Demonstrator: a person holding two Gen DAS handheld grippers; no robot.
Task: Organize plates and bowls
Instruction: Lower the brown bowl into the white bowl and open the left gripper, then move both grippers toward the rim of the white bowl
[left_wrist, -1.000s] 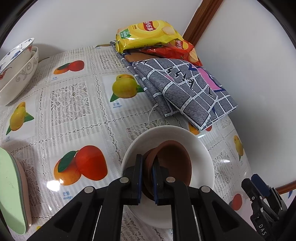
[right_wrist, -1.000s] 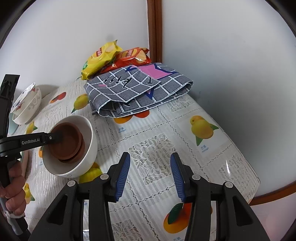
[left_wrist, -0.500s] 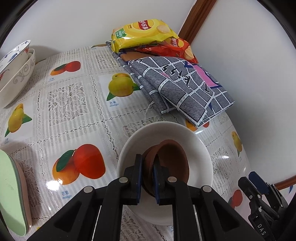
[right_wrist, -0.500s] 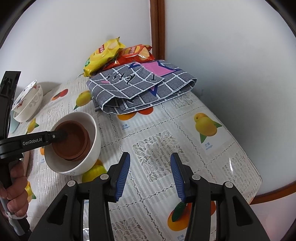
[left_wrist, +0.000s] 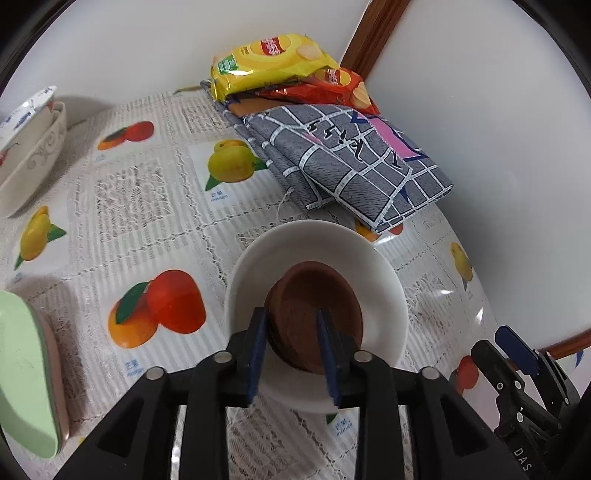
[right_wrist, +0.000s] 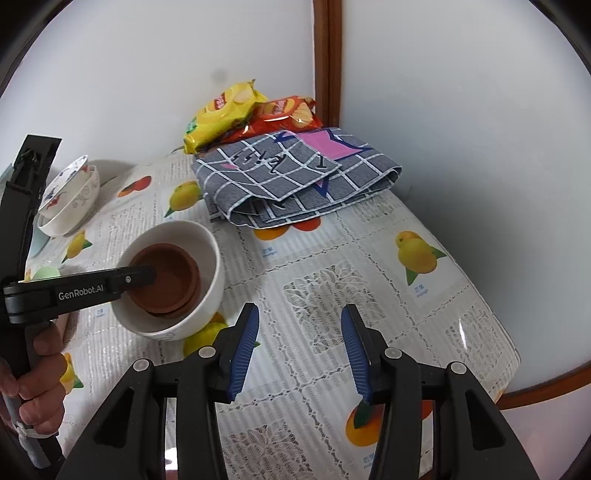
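- left wrist view: left gripper (left_wrist: 291, 341) has its jaws spread on either side of the near rim of the brown bowls (left_wrist: 317, 314), which sit nested inside the white bowl (left_wrist: 317, 240) near the middle of the table (left_wrist: 129, 192). looks like a release, not a grab.
- right wrist view: right gripper (right_wrist: 299, 347) is spread wide over bare tablecloth to the right of the white bowl, holding nothing.
- other dishes: patterned bowls (right_wrist: 68, 199) stacked at the far left, green plate (left_wrist: 22, 373) at the near left edge.
- to finish the step well: i'd lift the left gripper straight up and back, so the pads don't catch the brown rim and tip the stack.
- brown bowls sit a bit off-centre and tilted in the white one; worth a check that they're seated before moving on.
- vs 0.5 s ago: left jaws were pinched on the brown rim, now they're apart.
- white bowl looks about where it was.
- right gripper was already spread the same way, only a small shift in view.
- snack bags (left_wrist: 280, 62) and folded cloth (left_wrist: 351, 162) at the far side unchanged.
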